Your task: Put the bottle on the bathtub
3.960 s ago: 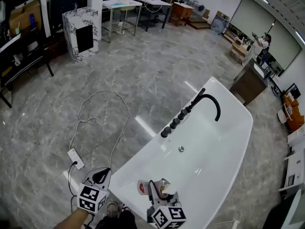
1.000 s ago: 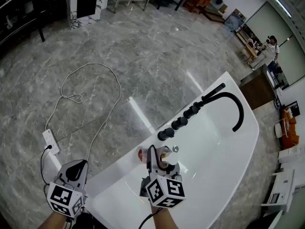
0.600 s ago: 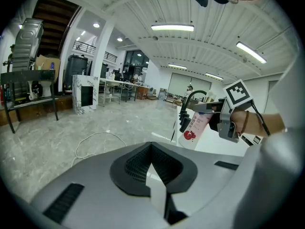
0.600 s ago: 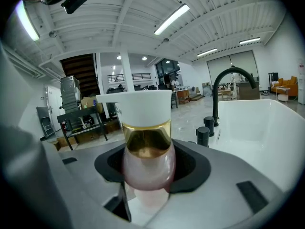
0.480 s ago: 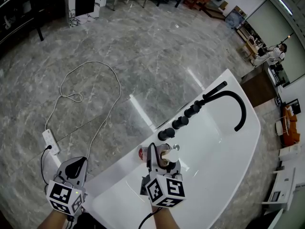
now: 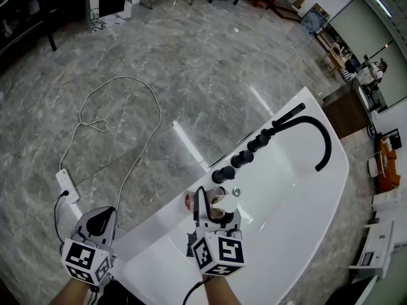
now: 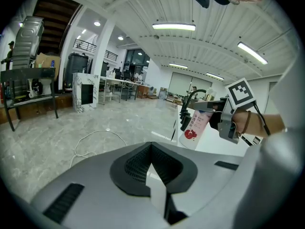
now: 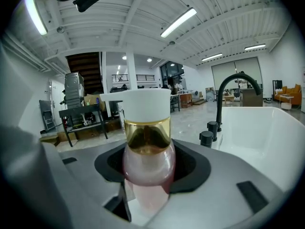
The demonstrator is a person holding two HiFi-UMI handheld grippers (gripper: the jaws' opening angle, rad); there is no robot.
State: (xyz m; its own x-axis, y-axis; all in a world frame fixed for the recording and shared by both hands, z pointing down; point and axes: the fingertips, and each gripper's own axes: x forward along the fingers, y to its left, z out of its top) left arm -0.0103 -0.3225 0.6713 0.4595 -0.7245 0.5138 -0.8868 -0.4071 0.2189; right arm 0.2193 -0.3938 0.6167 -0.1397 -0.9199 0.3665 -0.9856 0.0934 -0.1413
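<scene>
My right gripper (image 6: 213, 213) is shut on a pink bottle (image 6: 220, 206) with a gold band and a white cap. It holds the bottle over the long rim of the white bathtub (image 6: 289, 170), just short of the nearest black knob (image 6: 222, 175). In the right gripper view the bottle (image 8: 147, 142) fills the notch between the jaws. From the left gripper view the bottle (image 7: 194, 127) leans with its base near the rim; I cannot tell whether it touches. The left gripper (image 6: 100, 222) hangs left of the tub over the floor, jaws together on nothing.
A black arched faucet (image 6: 315, 138) and a row of black knobs (image 6: 251, 150) stand on the tub's rim. A white power strip (image 6: 64, 184) with a looping cable (image 6: 127, 107) lies on the marble floor. Tables and a marble-patterned cabinet (image 7: 86, 92) stand far off.
Over four seconds the right gripper has carried the bottle from the tub's near end along the rim to the first knob. In the last second it barely shifted; the left gripper kept still.
</scene>
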